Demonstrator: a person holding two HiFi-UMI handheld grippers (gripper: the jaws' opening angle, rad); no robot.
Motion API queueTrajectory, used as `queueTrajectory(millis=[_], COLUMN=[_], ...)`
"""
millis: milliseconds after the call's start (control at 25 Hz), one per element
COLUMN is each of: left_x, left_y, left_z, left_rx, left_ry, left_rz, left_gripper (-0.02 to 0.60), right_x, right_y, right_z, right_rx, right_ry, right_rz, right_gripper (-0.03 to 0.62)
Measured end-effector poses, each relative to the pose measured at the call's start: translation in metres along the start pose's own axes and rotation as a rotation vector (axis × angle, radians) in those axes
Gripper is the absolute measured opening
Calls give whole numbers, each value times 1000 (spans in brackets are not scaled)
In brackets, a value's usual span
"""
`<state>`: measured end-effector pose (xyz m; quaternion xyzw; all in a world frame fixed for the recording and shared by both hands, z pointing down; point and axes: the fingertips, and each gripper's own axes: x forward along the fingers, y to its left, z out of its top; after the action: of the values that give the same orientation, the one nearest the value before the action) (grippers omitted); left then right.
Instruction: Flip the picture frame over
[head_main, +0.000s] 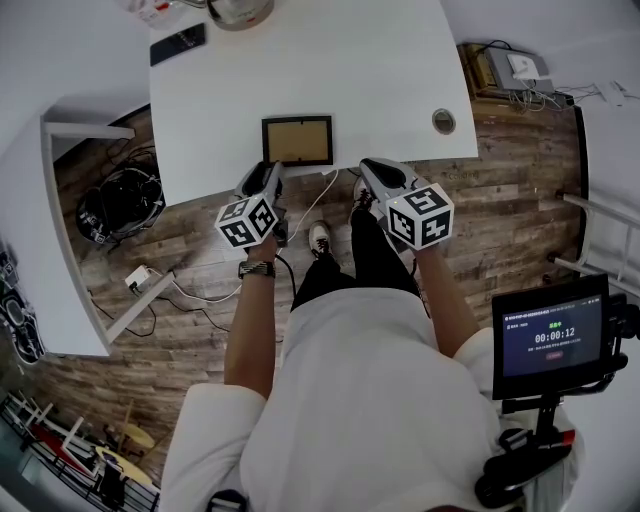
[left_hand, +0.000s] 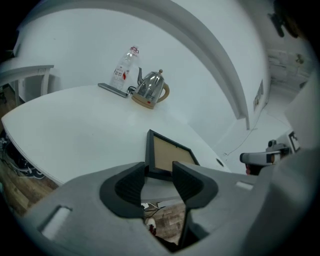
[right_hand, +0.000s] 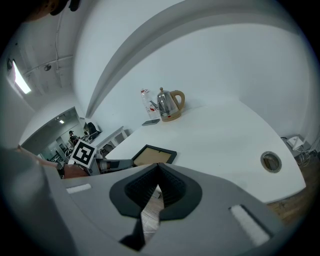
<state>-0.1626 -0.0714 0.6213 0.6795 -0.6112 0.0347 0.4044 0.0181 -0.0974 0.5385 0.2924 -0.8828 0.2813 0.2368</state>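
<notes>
A small black picture frame (head_main: 297, 140) lies flat on the white table (head_main: 380, 70), close to its front edge, with a tan panel facing up. My left gripper (head_main: 272, 172) hovers at the table edge just in front of the frame's near left corner. In the left gripper view its jaws stand wide apart, and the frame (left_hand: 167, 155) lies just beyond the gap, untouched by the pads. My right gripper (head_main: 368, 170) hangs to the right of the frame, off the table edge, its jaws shut with nothing held. The frame (right_hand: 152, 155) and the left gripper (right_hand: 107, 164) show in the right gripper view.
A steel kettle (left_hand: 150, 92), a plastic bottle (left_hand: 122, 70) and a dark flat device (head_main: 178, 44) stand at the table's far side. A round cable hole (head_main: 443, 121) sits in the table at the right. A white cable (head_main: 310, 205) hangs below the edge. A screen (head_main: 553, 335) stands at the lower right.
</notes>
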Motion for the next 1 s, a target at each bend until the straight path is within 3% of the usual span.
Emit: queueTrajectory(millis=[200,480,640,840,1000], left_x=[-2,-9,-11,-13,-15], left_y=[3,-6,-18,-34,-49], left_z=[4,26,42,58,74], left_rx=[99,340,449,487,508], left_ry=[12,5,-18,-69,-105], left_rz=[46,103,106,97,73], left_gripper=[176,173,84,3,3], right_x=[0,0,1,0,0], right_y=[-2,-4,-9,-17,-17], right_z=[1,8,14,26,49], right_rx=[2,-6,-17,-34,-64], right_ry=[-3,-15,-18,-52,-106], right_rz=[-5,-13,-42,-90,-95], right_gripper=[5,5,3,3,3])
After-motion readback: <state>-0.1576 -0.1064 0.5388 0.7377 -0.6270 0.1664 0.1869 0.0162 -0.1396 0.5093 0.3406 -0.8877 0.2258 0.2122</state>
